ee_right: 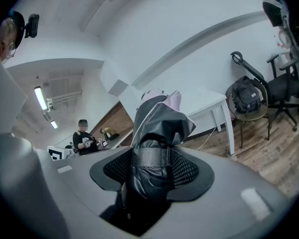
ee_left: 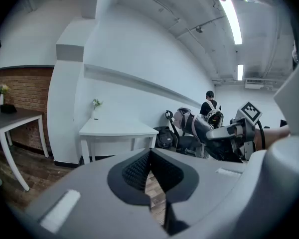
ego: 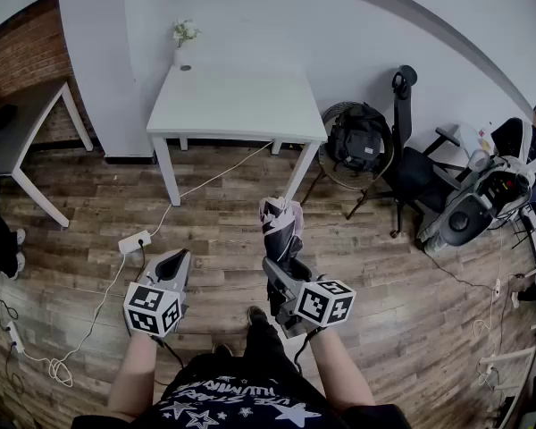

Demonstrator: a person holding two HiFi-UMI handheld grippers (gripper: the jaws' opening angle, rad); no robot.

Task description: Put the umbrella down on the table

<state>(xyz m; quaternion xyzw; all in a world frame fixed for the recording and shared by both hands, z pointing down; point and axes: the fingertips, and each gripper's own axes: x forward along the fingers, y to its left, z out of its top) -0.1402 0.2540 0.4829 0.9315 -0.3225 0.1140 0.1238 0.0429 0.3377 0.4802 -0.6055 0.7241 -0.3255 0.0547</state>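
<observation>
The right gripper [ego: 284,271] has its jaws pinching the folded umbrella [ego: 280,222], whose grey-and-pink end pokes out toward the far wall, held in the air above the wooden floor [ego: 411,320]. The white desk [ego: 237,105] stands well apart on the far side, with a small vase [ego: 185,47] at its far edge. The left gripper [ego: 174,266] is level beside it, jaws pressed together on nothing.
</observation>
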